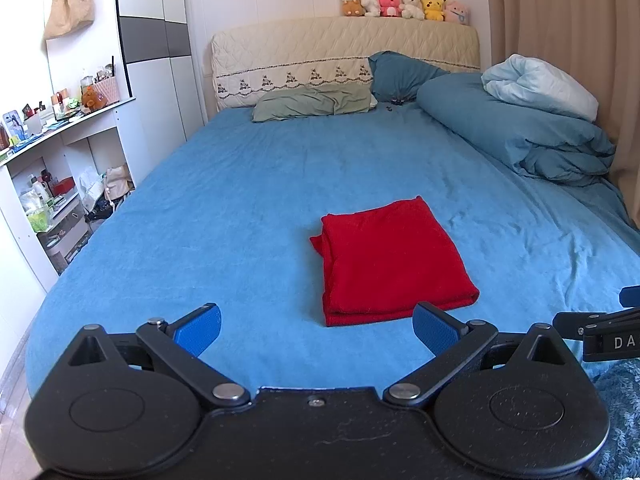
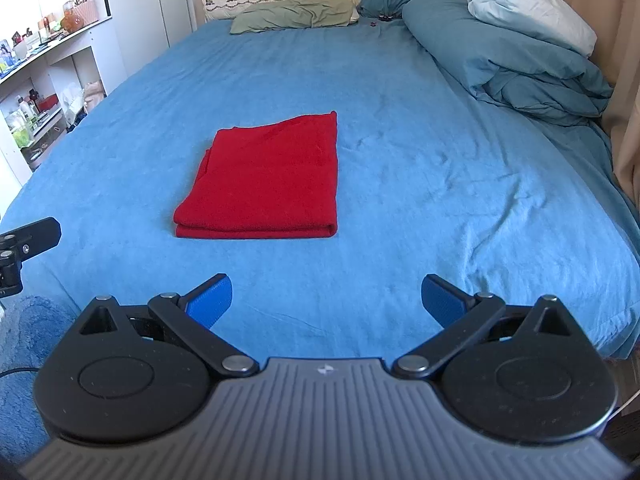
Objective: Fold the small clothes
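Both claws (left [image 1: 316, 330], right [image 2: 326, 300]) spread, red cloth [image 2: 266, 178] folded beyond.

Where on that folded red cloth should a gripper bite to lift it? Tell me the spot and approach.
Probably the near edge of the red cloth, approached low from the bed's foot: the stacked layers show there as a thick lip. Both the right gripper and left gripper are open, empty.

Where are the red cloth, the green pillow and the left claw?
red cloth [image 2: 264, 176]: right wrist view, middle of its folded top layer.
green pillow [image 1: 312, 102]: left wrist view, centre of the pillowcase.
left claw [image 1: 316, 328]: left wrist view, midway between its open blue fingertips.
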Demonstrator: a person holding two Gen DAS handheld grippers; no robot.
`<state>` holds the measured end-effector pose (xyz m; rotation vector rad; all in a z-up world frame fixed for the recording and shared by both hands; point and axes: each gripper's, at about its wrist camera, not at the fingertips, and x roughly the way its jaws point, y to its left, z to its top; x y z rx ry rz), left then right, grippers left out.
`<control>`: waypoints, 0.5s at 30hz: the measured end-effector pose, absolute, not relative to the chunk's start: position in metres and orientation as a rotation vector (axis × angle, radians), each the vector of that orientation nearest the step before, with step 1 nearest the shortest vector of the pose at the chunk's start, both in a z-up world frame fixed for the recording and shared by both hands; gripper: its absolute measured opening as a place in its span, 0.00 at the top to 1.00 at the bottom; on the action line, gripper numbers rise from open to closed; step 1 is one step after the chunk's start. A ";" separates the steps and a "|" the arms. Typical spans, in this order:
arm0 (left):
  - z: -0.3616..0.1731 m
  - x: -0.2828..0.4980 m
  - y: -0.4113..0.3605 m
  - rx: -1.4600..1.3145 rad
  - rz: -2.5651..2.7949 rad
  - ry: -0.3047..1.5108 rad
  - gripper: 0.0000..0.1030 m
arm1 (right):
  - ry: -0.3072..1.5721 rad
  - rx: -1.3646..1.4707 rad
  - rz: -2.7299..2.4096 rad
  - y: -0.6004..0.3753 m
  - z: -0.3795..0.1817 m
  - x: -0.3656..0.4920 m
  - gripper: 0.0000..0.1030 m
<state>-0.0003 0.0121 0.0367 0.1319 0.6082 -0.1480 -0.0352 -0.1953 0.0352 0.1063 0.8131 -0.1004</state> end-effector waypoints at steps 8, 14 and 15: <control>0.038 -0.002 0.015 0.130 -0.154 0.595 0.00 | 0.811 0.107 -0.101 -0.194 0.037 -0.036 0.00; 0.040 -0.002 0.017 0.114 -0.142 0.583 0.00 | 0.808 0.110 -0.101 -0.191 0.039 -0.036 0.00; 0.040 -0.002 0.017 0.117 -0.138 0.580 0.00 | 0.808 0.111 -0.100 -0.191 0.039 -0.036 0.00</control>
